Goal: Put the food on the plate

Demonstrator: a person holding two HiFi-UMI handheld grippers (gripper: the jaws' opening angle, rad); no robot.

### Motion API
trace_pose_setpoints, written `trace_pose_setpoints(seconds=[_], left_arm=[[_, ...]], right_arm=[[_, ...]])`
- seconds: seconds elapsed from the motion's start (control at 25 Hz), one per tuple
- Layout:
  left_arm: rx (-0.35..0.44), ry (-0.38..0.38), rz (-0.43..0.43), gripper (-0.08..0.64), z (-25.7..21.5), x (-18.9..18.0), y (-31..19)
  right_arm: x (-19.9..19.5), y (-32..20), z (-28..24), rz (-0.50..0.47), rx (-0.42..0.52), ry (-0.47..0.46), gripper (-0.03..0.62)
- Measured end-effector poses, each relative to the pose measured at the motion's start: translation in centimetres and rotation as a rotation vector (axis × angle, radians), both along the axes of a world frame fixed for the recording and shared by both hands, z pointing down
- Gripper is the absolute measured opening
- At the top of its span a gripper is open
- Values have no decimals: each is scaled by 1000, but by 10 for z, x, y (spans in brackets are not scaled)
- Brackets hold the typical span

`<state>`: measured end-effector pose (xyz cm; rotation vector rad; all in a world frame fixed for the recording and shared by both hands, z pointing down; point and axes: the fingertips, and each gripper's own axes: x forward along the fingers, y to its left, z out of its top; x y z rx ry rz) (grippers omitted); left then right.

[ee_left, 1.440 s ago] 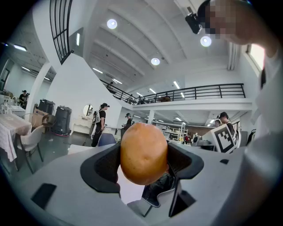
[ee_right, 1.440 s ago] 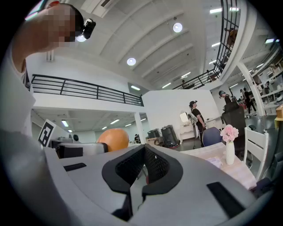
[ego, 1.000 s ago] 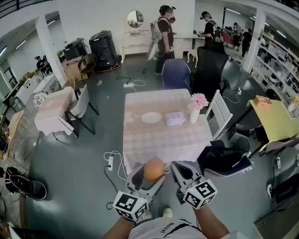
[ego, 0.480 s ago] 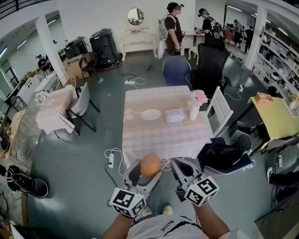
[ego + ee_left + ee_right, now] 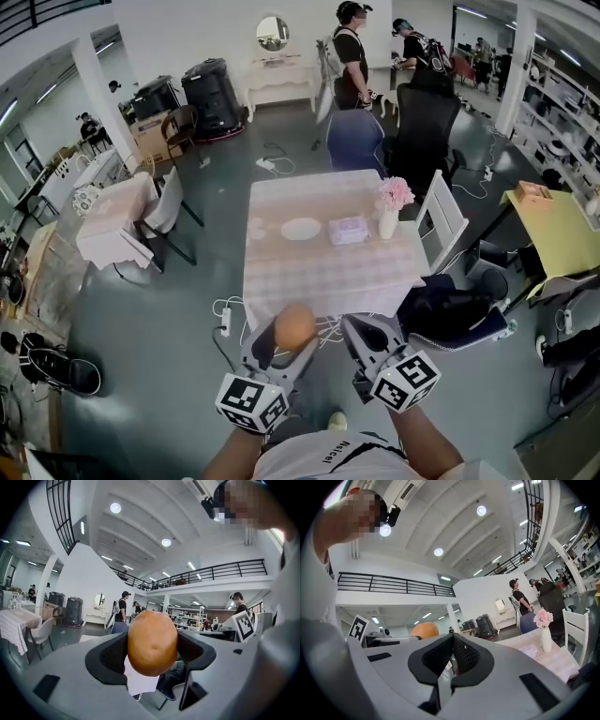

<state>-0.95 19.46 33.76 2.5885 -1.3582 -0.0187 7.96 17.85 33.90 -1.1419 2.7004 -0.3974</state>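
My left gripper (image 5: 286, 336) is shut on an orange, rounded piece of food (image 5: 294, 327) and holds it in the air just short of the table's near edge. The left gripper view shows that food (image 5: 152, 642) pinched between both dark pads. My right gripper (image 5: 358, 335) hangs beside it, shut and holding nothing, and in its own view the jaws (image 5: 452, 656) meet at the tips, with the food (image 5: 424, 630) off to the left. A white plate (image 5: 301, 229) lies on the far half of the table (image 5: 319, 272).
On the table by the plate are a flat pink packet (image 5: 348, 231) and a white vase of pink flowers (image 5: 393, 208). A white chair (image 5: 441, 223) stands at the table's right, a blue chair (image 5: 354, 141) behind it. Cables and a power strip (image 5: 225, 322) lie on the floor.
Both grippers have dropped slightly and drifted left in the head view, the food still held. The table sits a little higher in view. The people at the back have shifted.
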Motion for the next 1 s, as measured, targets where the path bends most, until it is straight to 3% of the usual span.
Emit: trace_pose_setpoints(seconds=[0.6, 1.0], left_arm=[[-16, -15, -1, 334, 10, 5, -42], [-7, -41, 17, 333, 27, -23, -130]], right_arm=[[5, -38, 9, 7, -13, -1, 15], [-28, -123, 19, 22, -23, 32, 15]])
